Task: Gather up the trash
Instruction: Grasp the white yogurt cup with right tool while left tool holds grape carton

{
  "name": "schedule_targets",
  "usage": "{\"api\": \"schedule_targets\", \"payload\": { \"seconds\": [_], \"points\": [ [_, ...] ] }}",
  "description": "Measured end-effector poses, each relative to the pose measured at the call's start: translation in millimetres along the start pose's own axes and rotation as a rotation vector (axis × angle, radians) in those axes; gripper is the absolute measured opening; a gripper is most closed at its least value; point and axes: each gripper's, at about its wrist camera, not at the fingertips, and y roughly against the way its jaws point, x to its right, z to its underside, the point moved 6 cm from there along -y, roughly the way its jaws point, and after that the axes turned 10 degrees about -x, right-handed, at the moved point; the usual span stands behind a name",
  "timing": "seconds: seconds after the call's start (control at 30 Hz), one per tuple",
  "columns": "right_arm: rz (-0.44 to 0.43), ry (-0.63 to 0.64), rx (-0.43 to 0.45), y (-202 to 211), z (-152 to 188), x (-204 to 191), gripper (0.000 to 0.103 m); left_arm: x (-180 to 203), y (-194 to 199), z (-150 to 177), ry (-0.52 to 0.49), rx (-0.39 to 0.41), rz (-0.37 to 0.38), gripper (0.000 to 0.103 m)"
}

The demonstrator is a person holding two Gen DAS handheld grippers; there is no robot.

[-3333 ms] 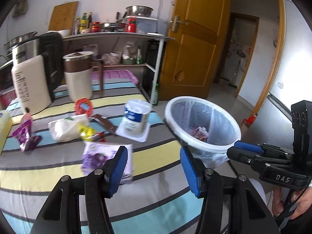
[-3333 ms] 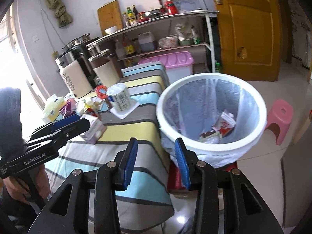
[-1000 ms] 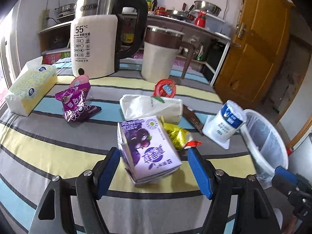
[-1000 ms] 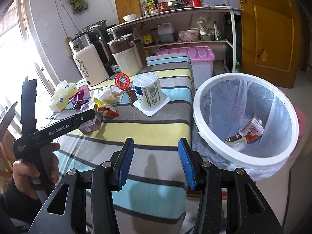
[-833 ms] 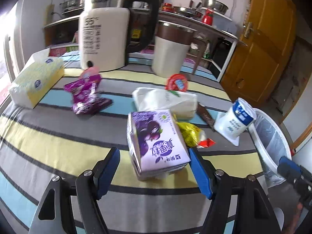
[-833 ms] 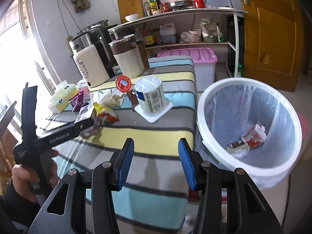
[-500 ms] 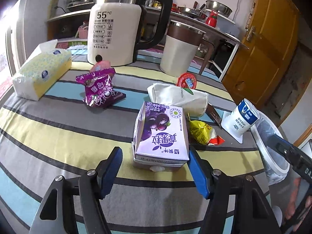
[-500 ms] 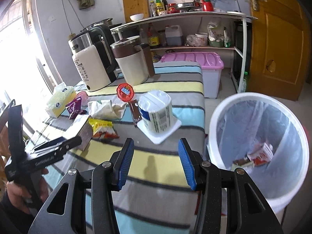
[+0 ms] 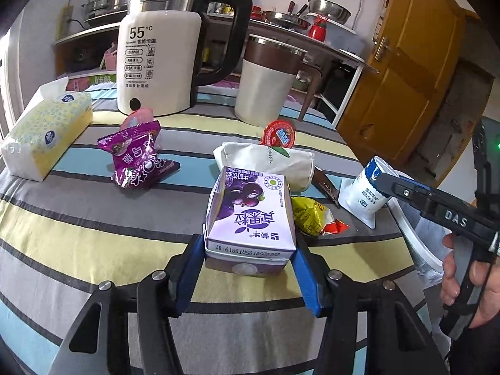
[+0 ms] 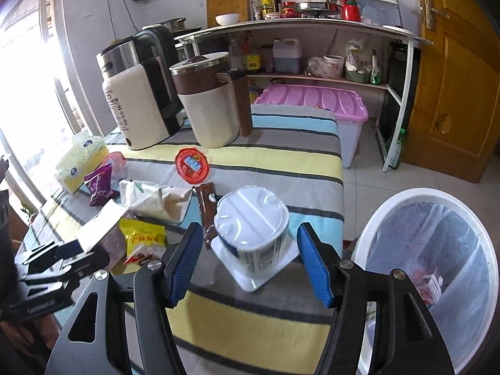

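A purple milk carton (image 9: 250, 218) lies on the striped tablecloth (image 9: 78, 237). My left gripper (image 9: 248, 265) has its blue pads on both sides of the carton's near end, pressed against it. A white yogurt cup (image 10: 253, 228) lies tipped on its lid. My right gripper (image 10: 247, 262) is open with the cup between its fingers, apart from it. Other trash lies around: a yellow wrapper (image 9: 312, 218), a white bag (image 9: 268, 162), a purple snack bag (image 9: 137, 159), a red lid (image 9: 279, 133). The white bin (image 10: 437, 268) stands off the table's right edge.
An electric kettle (image 9: 162, 56) and a brown-topped jug (image 9: 265, 84) stand at the back of the table. A tissue pack (image 9: 43, 134) lies at the left. A pink storage box (image 10: 312, 106) and metal shelves (image 10: 312, 28) stand behind. A wooden door (image 10: 459, 78) is at the right.
My left gripper moved forward and closed its pads onto the purple carton. My right gripper swung left from over the bin and now straddles the yogurt cup.
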Motion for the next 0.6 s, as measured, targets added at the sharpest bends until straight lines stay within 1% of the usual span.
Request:
{"api": "schedule_targets", "payload": {
  "seconds": [0.07, 0.1, 0.17, 0.4, 0.53, 0.57, 0.6],
  "points": [
    [-0.007, -0.006, -0.005, -1.9, -0.7, 0.8, 0.062, 0.9, -0.3, 0.0, -0.004, -0.001, 0.007, 0.056],
    [-0.009, -0.004, -0.003, -1.5, -0.7, 0.0, 0.057, 1.6, -0.4, 0.0, -0.008, -0.002, 0.011, 0.056],
    [-0.008, 0.003, -0.003, -1.0, -0.6, -1.5, 0.052, 3.7, 0.0, 0.8, -0.017, -0.005, 0.01, 0.056],
    [-0.02, -0.008, 0.006, 5.3, 3.5, -2.8, 0.052, 5.3, 2.1, 0.5, -0.036, -0.007, -0.01, 0.056],
    [-0.026, -0.022, 0.014, 12.5, 10.9, -2.1, 0.052, 6.0, -2.7, -0.1, -0.045, -0.029, -0.017, 0.056],
    [-0.026, -0.026, 0.016, 14.7, 13.4, -1.7, 0.052, 6.5, -3.1, -0.4, -0.048, -0.031, -0.017, 0.056],
    [-0.028, -0.03, 0.017, 16.8, 15.5, -1.1, 0.052, 7.6, -3.4, -0.4, -0.053, -0.032, -0.016, 0.059]
  ]
}}
